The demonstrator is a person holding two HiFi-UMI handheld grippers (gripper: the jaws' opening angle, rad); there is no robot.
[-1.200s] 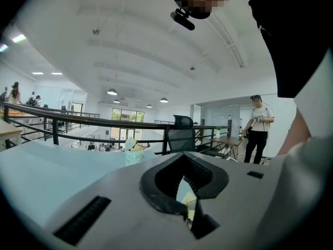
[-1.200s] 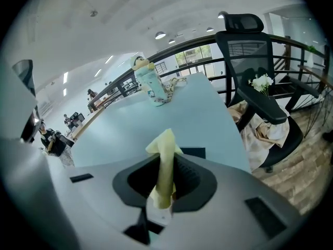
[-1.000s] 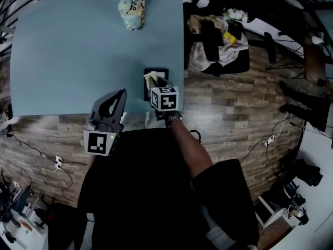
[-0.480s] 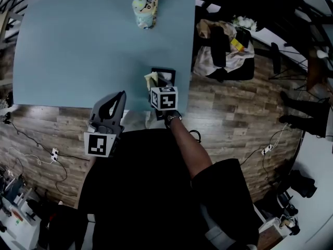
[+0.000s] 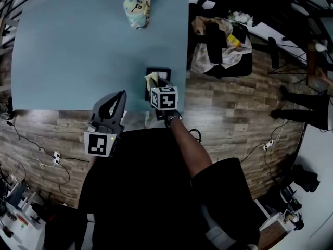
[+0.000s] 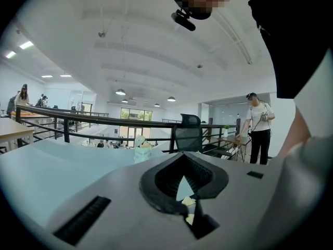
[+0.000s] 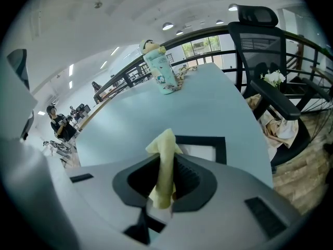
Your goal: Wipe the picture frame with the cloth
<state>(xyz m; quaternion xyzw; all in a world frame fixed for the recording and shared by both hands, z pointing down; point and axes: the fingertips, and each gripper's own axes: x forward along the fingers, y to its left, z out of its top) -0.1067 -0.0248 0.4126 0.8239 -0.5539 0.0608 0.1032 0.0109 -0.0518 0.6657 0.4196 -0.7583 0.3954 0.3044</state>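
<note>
Head view: your right gripper [image 5: 156, 83] sits at frame centre over the near right part of the pale blue table [image 5: 78, 51]; your left gripper [image 5: 118, 97] sits just lower left of it, at the table's near edge and apart from the frame

Picture frame [image 5: 158, 70]: black border, white inset, lying flat at frame centre, close to the table's right edge and partly covered by your right gripper

Right gripper view: the right gripper [image 7: 165, 163] has its jaws clamped on a pale yellow cloth [image 7: 162, 155], which stands up between the pads as a folded strip. Its top overlaps the left corner of the picture frame [image 7: 219, 149] lying just beyond; whether cloth and frame touch cannot be told

Left gripper view: the left gripper [image 6: 183, 159] has its jaw tips together with nothing held, pointing across the table

Upper centre, head view: a pale green figure-shaped toy [image 5: 136, 7] near the far edge. Upper right: an office chair [image 5: 221, 46] draped with clothing, beside the table
</note>
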